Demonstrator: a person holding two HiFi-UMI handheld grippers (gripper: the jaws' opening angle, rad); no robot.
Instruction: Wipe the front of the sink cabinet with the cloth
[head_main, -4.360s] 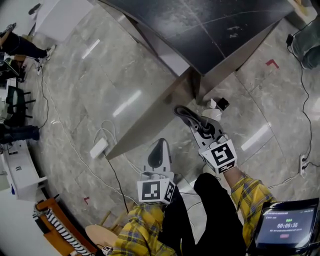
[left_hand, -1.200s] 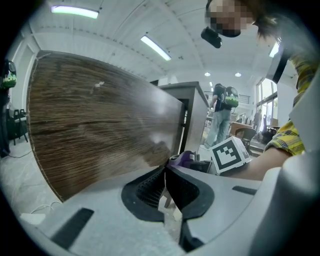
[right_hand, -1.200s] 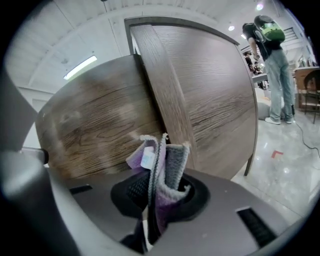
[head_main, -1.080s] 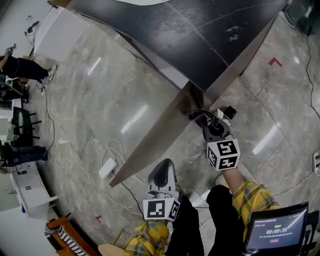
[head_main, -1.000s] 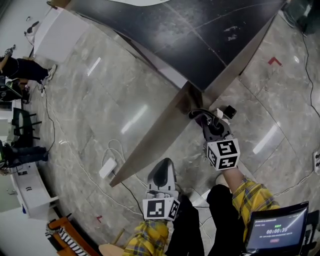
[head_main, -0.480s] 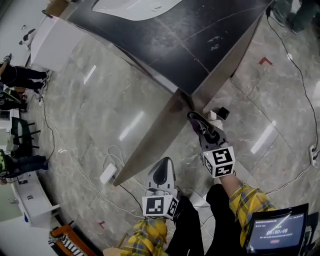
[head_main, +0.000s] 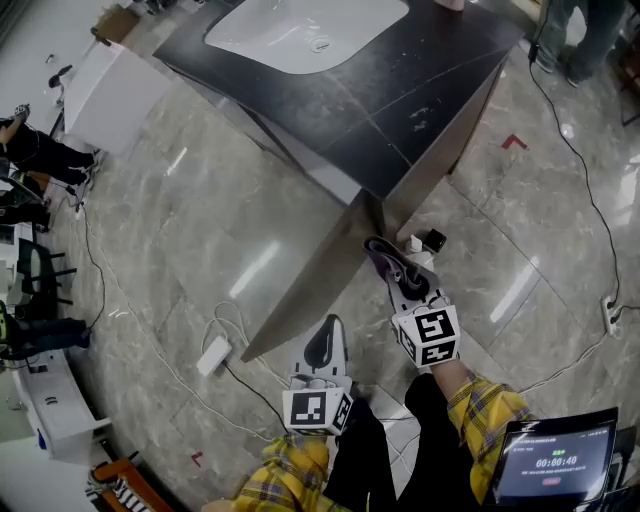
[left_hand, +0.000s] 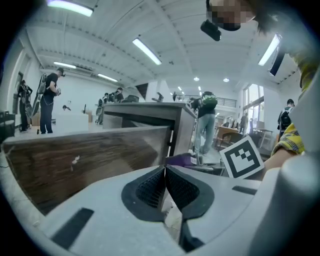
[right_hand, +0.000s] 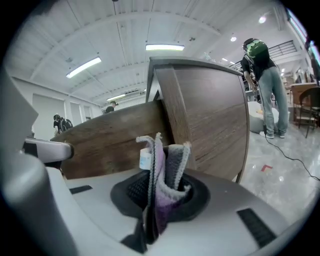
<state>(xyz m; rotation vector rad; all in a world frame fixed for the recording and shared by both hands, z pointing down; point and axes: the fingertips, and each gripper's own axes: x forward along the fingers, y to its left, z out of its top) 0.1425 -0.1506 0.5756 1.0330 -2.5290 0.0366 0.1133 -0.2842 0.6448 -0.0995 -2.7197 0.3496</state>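
I am holding a folded purple and grey cloth (right_hand: 163, 172) upright in the right gripper (right_hand: 161, 194), whose jaws are clamping its lower part. A small white tag (right_hand: 145, 160) is sticking out of the cloth's edge, but I cannot read its print. In the head view the cloth (head_main: 377, 250) is sitting just beside the corner where the wood-grain front of the sink cabinet (head_main: 305, 285) meets its side. I cannot tell whether it is touching the wood. The left gripper (left_hand: 165, 184) is hanging lower and nearer me with its ribbed pads pressed together on nothing. A screen (head_main: 554, 463) at the lower right is reading 00:00:40. The black countertop (head_main: 400, 90) is carrying a white oval basin (head_main: 290, 28). A white power strip (head_main: 213, 354) is lying on the grey stone floor (head_main: 170, 220).
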